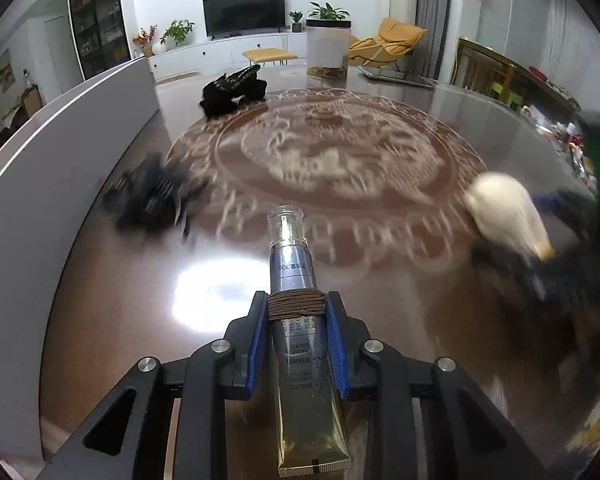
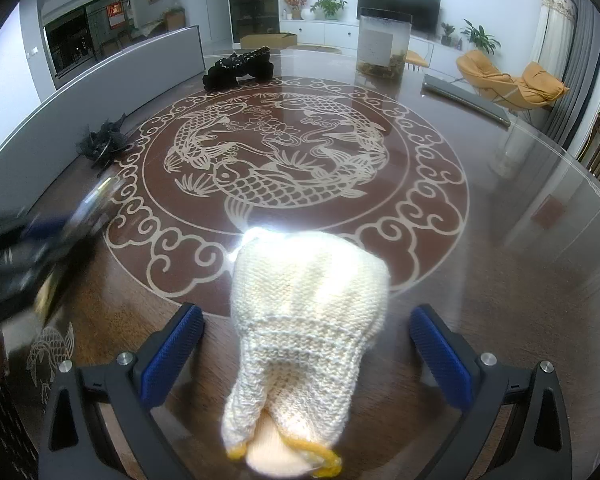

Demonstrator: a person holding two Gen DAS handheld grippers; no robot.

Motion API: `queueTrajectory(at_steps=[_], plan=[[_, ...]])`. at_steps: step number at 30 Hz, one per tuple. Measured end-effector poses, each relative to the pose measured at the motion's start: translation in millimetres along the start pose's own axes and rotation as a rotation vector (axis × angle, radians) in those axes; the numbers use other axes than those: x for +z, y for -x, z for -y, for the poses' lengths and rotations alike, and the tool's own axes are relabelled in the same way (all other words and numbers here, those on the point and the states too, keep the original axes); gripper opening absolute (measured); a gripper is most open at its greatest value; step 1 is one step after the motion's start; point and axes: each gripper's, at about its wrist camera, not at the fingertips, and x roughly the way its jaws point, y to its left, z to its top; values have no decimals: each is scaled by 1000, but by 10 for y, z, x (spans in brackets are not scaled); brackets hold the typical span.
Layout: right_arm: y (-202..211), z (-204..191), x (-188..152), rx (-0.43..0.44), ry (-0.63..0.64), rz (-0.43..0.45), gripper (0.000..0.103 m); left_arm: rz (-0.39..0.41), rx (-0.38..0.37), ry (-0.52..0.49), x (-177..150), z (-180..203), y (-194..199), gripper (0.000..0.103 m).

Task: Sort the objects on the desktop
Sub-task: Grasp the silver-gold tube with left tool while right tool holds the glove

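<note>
Table (image 2: 500, 208), round with a fish inlay, carries a black bundle (image 2: 238, 67) at 11 o'clock and a black clip (image 2: 100, 146) at 9. Knit pouch (image 2: 300, 320) lies between the right gripper's (image 2: 306, 340) spread fingers, unpinched, long axis along them toward 12, so the right arm is nearer. Left gripper (image 1: 298, 320) pinches the tube (image 1: 296, 312), pointing to 12.

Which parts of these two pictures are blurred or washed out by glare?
Left wrist view: the table pattern, black hair clip and cream knitted piece are motion-smeared, while the held cream tube stays sharp; a ceiling-light reflection glares beside it. Right wrist view: the pattern is crisp, glare whitens the knitted piece's far end, and the left gripper is a blur.
</note>
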Motion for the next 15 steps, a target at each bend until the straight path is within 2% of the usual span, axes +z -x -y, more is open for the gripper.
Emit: queueTrajectory(at_steps=[3, 5, 7, 9, 11, 12, 13, 15], plan=[[0, 1, 0, 0, 0, 0, 103, -9, 1, 15, -115, -22, 112, 30], [-1, 2, 0, 1, 0, 0, 103, -5, 10, 27, -127, -30, 120, 37], [-1, 2, 0, 1, 0, 0, 103, -9, 32, 17, -130, 8, 90, 69], [-1, 2, -1, 1, 0, 0, 103, -10, 56, 12, -112, 18, 47, 79], [-1, 2, -1, 1, 0, 0, 103, -13, 54, 21, -112, -5, 41, 81], [0, 0, -1, 1, 0, 0, 103, -17, 50, 35, -115, -28, 35, 88], [-1, 2, -1, 1, 0, 0, 103, -27, 50, 55, -116, -64, 16, 100], [0, 2, -1, 1, 0, 0, 103, -41, 58, 72, -110, -94, -12, 103]])
